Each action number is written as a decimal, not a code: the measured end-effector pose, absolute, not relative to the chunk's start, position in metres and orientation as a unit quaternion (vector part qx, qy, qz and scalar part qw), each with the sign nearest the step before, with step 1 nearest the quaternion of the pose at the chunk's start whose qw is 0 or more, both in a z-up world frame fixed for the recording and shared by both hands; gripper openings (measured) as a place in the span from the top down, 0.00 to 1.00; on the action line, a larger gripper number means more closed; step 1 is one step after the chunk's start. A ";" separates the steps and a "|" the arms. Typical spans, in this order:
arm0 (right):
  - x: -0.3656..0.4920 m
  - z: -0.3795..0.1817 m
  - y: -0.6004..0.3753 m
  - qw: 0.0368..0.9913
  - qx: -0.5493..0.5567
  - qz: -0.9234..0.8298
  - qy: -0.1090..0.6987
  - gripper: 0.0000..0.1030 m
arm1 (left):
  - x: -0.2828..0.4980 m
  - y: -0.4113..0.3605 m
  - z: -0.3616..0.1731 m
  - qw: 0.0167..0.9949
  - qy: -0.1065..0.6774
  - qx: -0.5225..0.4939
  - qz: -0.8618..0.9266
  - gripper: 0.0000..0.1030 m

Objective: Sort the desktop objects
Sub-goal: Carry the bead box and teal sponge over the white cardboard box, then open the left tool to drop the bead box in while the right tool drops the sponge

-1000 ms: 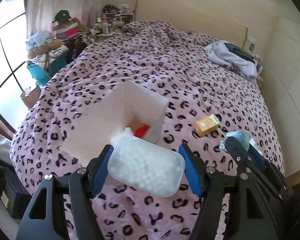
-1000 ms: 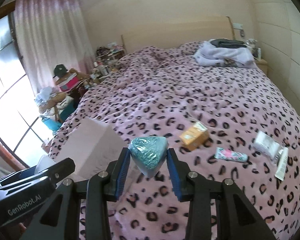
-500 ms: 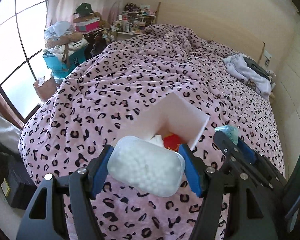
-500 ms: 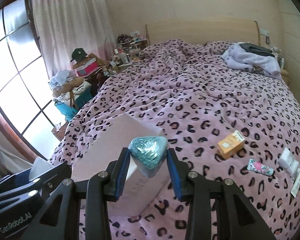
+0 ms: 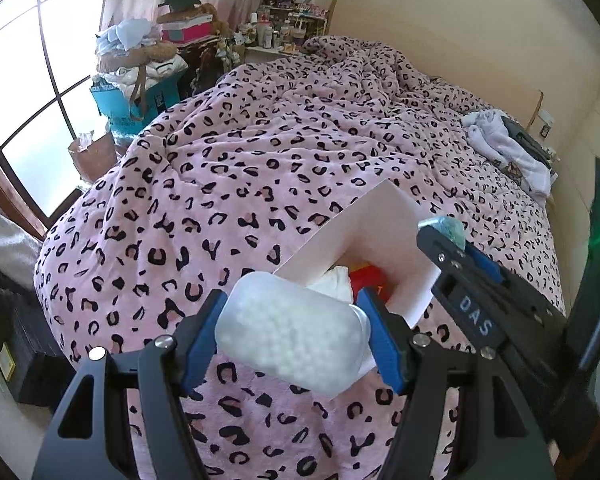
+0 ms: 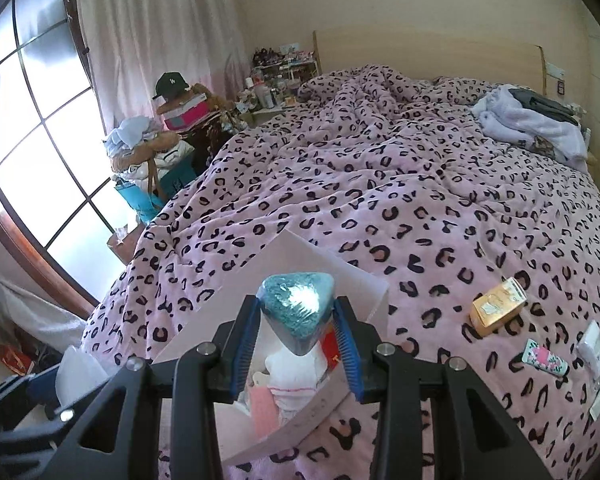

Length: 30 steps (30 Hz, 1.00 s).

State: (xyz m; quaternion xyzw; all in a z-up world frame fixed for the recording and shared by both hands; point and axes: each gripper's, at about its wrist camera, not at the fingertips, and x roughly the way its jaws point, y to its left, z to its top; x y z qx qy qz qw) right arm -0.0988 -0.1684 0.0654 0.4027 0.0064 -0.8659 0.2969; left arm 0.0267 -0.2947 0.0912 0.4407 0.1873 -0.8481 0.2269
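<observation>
A white open box (image 5: 384, 232) (image 6: 300, 264) stands on the pink leopard-print bedspread, with white, red and pink items inside. My left gripper (image 5: 292, 332) is shut on a frosted tub of white pellets (image 5: 288, 332), held at the box's near edge. My right gripper (image 6: 296, 320) is shut on a teal wrapped wedge (image 6: 298, 312), held right over the box's opening. In the left wrist view the right gripper (image 5: 448, 236) pokes in from the right, above the box's right wall.
On the bedspread to the right lie an orange carton (image 6: 498, 308), a small floral tube (image 6: 544, 360) and a clear packet (image 6: 596, 352). Folded clothes (image 6: 532, 120) sit by the headboard. A cluttered pile of bags and boxes (image 6: 168, 136) stands by the window.
Both grippers have moved left and forward with their loads: from short of the box to over it. The teal wedge now hangs above the opening.
</observation>
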 end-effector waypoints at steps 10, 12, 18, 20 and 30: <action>-0.116 0.046 -0.182 0.299 0.429 -0.852 0.021 0.63 | 0.015 -0.298 0.086 0.232 0.171 0.444 -0.848 0.34; -0.117 0.044 -0.182 0.298 0.431 -0.852 0.024 0.63 | 0.015 -0.297 0.086 0.230 0.169 0.442 -0.850 0.34; -0.120 0.049 -0.177 0.294 0.430 -0.853 0.028 0.63 | 0.012 -0.293 0.089 0.202 0.175 0.437 -0.859 0.34; -0.122 0.053 -0.176 0.295 0.427 -0.854 0.027 0.63 | 0.011 -0.291 0.091 0.192 0.175 0.438 -0.860 0.34; -0.129 0.035 -0.188 0.296 0.448 -0.842 0.048 0.63 | 0.003 -0.297 0.070 0.161 0.197 0.464 -0.848 0.34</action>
